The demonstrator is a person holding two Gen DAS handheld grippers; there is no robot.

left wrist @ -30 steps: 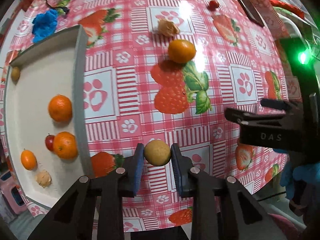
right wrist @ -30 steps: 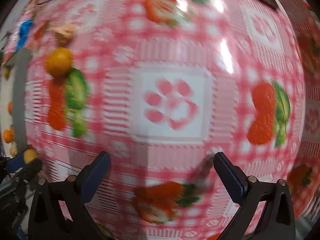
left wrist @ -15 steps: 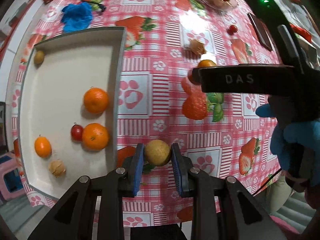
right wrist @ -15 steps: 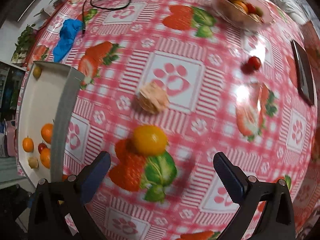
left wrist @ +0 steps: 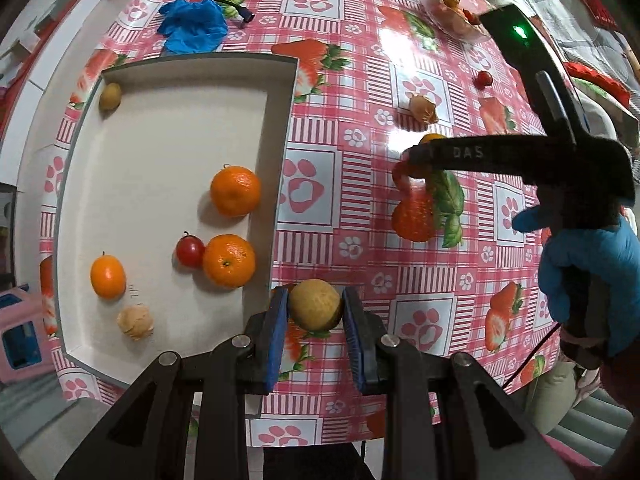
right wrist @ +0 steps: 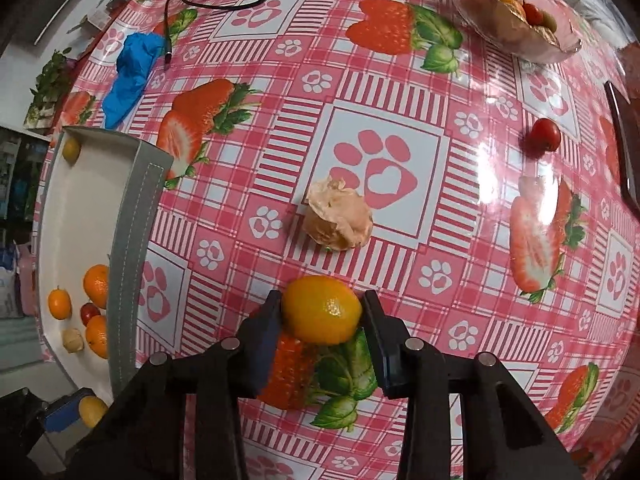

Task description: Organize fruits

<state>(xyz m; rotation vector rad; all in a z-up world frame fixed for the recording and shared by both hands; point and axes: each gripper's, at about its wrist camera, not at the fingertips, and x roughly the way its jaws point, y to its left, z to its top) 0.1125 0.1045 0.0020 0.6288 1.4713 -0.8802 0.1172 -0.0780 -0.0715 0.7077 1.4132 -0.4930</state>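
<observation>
Between the blue pads of the left tongs [left wrist: 315, 312] sits a round tan fruit [left wrist: 316, 309], pinched on both sides and held just off the right wall of the white tray [left wrist: 276, 184], over the tabletop [left wrist: 360, 92]. Inside the tray lie two mandarins [left wrist: 235, 191], a cherry tomato [left wrist: 190, 251] touching the nearer mandarin, a kumquat [left wrist: 107, 274], a husked berry [left wrist: 135, 321] and a small yellow-green fruit [left wrist: 109, 96] in the far corner. Over in the right wrist view, the right tongs [right wrist: 322, 318] stand on either side of a yellow-orange citrus [right wrist: 322, 314] on the tabletop, both pads against it. Beyond it lie another husked berry [right wrist: 338, 220], a loose cherry tomato [right wrist: 542, 142] and a clear bowl [right wrist: 516, 46] of mixed fruit.
</observation>
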